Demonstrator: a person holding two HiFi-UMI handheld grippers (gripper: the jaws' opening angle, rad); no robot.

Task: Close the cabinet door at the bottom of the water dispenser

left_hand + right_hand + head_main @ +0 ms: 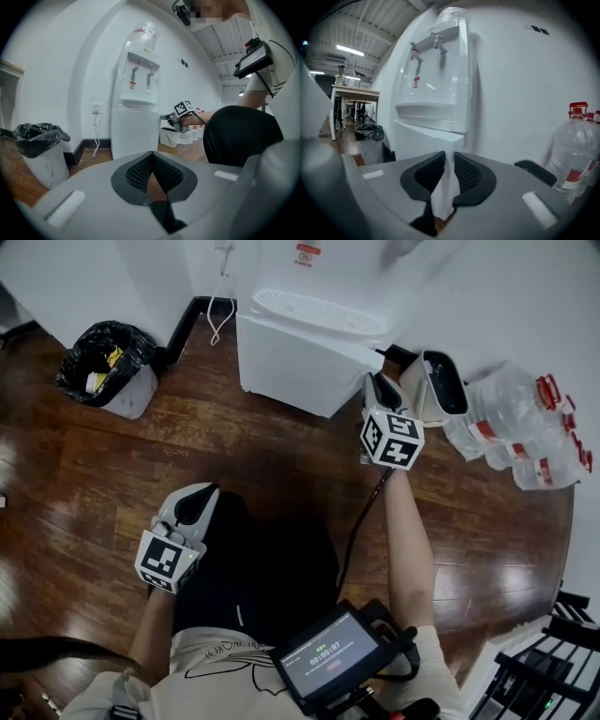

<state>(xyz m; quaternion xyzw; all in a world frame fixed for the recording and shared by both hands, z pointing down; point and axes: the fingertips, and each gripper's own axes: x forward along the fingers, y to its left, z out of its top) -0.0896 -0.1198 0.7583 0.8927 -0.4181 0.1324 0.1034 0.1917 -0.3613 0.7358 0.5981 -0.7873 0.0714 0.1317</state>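
The white water dispenser (309, 343) stands against the wall. Its bottom cabinet front (133, 131) looks flat and flush, with no gap that I can make out. My right gripper (378, 382) hovers just off the cabinet's right front corner. Its jaws leave a narrow slit, through which only the white cabinet face (422, 145) shows. Nothing is held in the right gripper (449, 157). My left gripper (195, 498) hangs back over the wooden floor, well short of the dispenser. The left gripper (151, 154) is shut and empty. It looks at the dispenser (138, 93) and the right gripper (171, 119).
A bin lined with a black bag (103, 367) stands left of the dispenser, with a white cable (220, 306) hanging down the wall between them. A white tub (441, 385) and several large water bottles (525, 427) crowd the right side. A black rack (553, 662) sits at the bottom right.
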